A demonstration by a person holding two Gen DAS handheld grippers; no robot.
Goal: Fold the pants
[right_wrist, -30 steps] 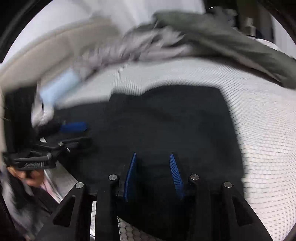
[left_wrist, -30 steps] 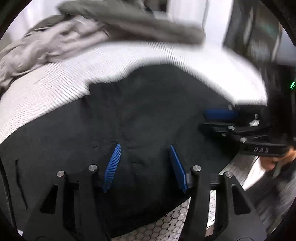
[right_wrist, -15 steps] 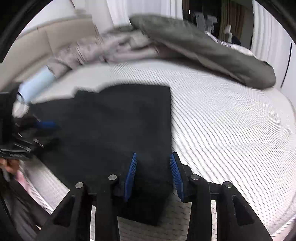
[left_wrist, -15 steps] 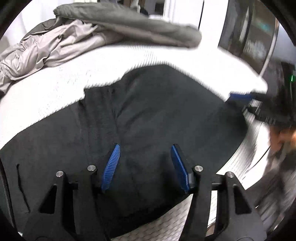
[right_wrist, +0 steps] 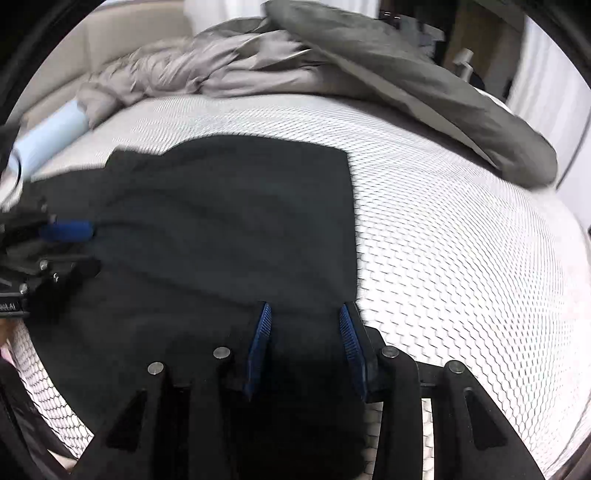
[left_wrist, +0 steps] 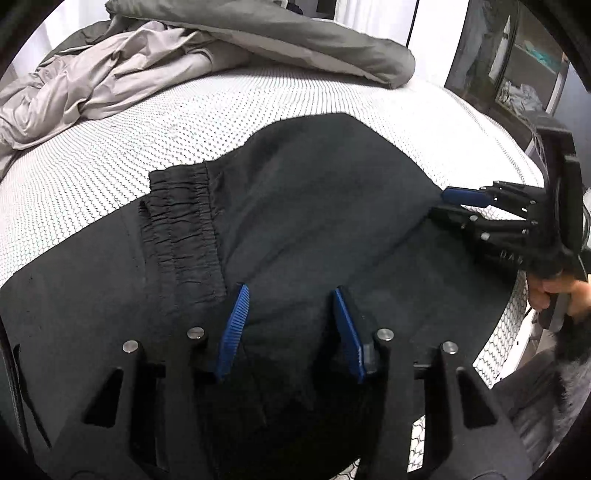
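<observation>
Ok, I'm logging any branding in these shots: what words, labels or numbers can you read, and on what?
"DA": pale letters on the body of the right gripper, seen from the left wrist; the rest is cut off.
Pale lettering on the body of the left gripper, seen from the right wrist: too blurred to read.
Black pants, mattress, bedding: no text visible.

Premises are a bedroom in a home. A bed with a white honeycomb-patterned mattress cover (left_wrist: 258, 110) fills most of both views, with a rumpled grey duvet (left_wrist: 280, 33) and a paler grey sheet (left_wrist: 92, 85) heaped along the top of the frame. A padded beige headboard (right_wrist: 122, 37) stands at upper left in the right wrist view, and open shelving with folded items (left_wrist: 517, 85) shows at upper right in the left wrist view.
</observation>
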